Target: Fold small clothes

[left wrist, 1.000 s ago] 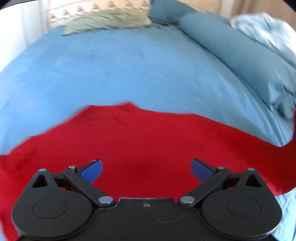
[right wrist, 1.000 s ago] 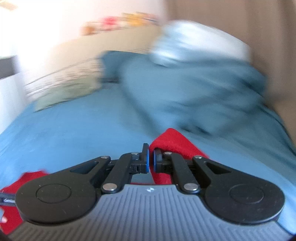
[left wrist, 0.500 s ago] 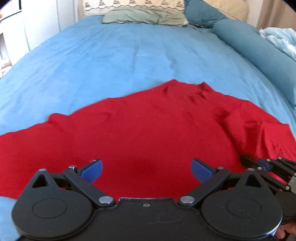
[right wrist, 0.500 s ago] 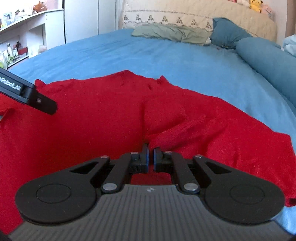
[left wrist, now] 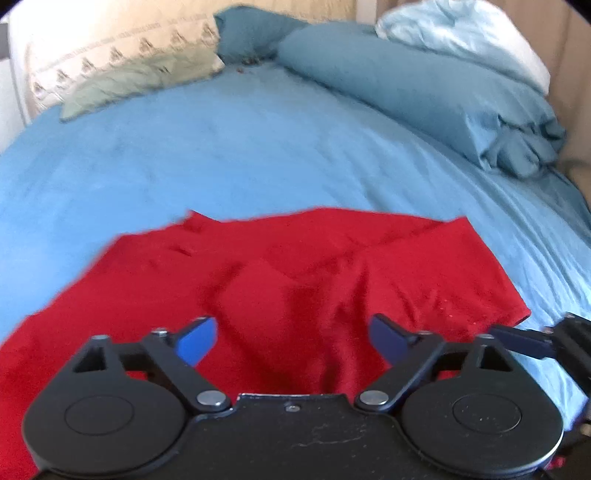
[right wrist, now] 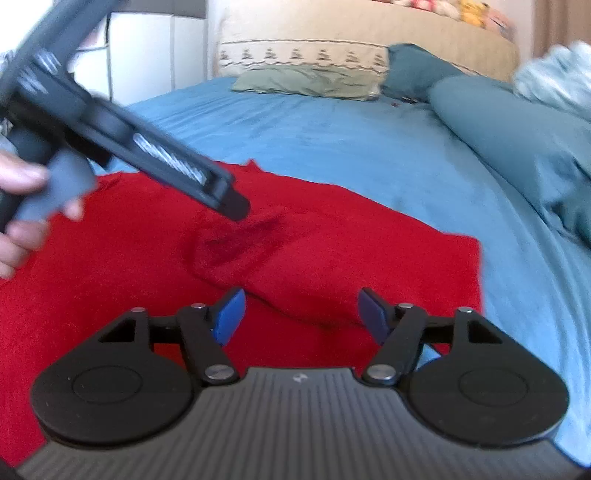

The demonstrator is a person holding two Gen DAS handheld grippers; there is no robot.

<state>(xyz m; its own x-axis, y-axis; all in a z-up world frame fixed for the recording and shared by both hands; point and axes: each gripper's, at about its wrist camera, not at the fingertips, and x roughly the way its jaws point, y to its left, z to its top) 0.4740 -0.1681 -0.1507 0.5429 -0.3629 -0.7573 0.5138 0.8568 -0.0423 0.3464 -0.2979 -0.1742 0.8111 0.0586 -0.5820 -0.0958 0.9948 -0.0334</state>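
Note:
A red garment [left wrist: 314, 280] lies spread on the blue bed sheet [left wrist: 240, 147], with a folded-over lump near its middle [right wrist: 240, 251]. My left gripper [left wrist: 291, 339] is open and empty, hovering over the garment's near part. My right gripper [right wrist: 301, 315] is open and empty, over the garment's right part [right wrist: 351, 258]. The left gripper's body shows in the right wrist view [right wrist: 147, 147], held by a hand, its tip above the lump. The right gripper's finger shows at the right edge of the left wrist view [left wrist: 524, 341].
A rolled teal duvet [left wrist: 424, 88] and a pale blue blanket [left wrist: 461, 40] lie along the bed's right side. Pillows [right wrist: 306, 81] and a beige headboard [right wrist: 332, 33] are at the far end. A white cabinet [right wrist: 155, 55] stands at the left.
My right gripper has opened and let go of the red fabric it held. The sleeve now lies folded over the garment's middle. Both grippers shifted rightward over the garment.

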